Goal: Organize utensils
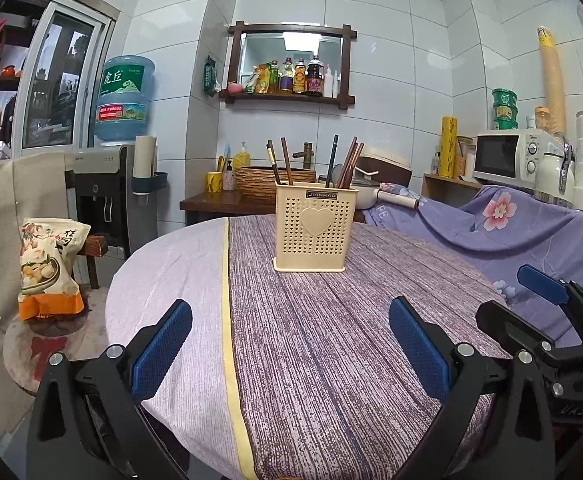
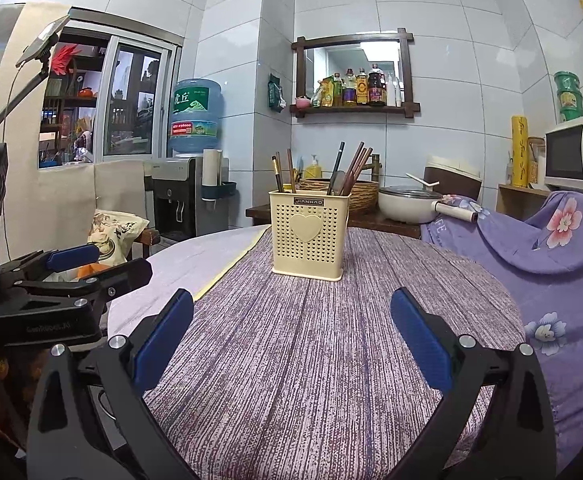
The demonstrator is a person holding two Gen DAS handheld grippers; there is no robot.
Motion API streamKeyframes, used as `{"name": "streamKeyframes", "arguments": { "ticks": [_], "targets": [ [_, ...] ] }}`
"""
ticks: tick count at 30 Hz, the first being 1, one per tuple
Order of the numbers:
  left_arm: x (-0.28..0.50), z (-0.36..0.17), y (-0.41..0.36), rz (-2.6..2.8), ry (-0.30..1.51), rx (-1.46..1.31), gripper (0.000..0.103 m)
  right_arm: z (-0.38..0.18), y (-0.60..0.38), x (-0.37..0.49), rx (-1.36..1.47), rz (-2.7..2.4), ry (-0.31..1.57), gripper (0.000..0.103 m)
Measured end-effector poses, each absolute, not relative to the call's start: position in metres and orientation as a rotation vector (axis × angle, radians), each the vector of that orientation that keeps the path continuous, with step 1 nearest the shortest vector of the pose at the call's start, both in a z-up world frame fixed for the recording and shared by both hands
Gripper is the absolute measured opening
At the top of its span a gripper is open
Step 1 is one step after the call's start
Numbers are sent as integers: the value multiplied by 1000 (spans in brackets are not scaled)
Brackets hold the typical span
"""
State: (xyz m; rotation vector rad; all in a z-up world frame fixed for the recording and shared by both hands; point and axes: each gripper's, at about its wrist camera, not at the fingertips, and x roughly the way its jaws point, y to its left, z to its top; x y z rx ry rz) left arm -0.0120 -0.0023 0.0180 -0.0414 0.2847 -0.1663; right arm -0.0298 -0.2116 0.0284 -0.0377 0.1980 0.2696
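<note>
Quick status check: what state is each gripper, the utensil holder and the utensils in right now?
Left gripper: open, empty.
Right gripper: open, empty.
Utensil holder: upright on the table.
Chopsticks: standing in the holder, leaning.
Pot: lidded, behind the table.

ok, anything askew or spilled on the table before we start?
Nothing stands out. The cream utensil holder stands upright on the tablecloth, chopsticks inside it, nothing spilled. Both grippers hover empty, jaws open.

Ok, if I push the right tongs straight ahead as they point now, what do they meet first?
Likely the cream perforated plastic utensil holder with the heart. The open right tongs aim along bare purple striped tablecloth toward it; depth is hard to judge.
</note>
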Motion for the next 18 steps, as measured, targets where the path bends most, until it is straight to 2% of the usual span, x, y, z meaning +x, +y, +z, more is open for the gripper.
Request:
{"name": "streamKeyframes", "arguments": {
  "ticks": [18],
  "targets": [
    [-15,21,-2,-165,277,-48,97,30,-216,-32,-35,261,195,97]
  ]
}}
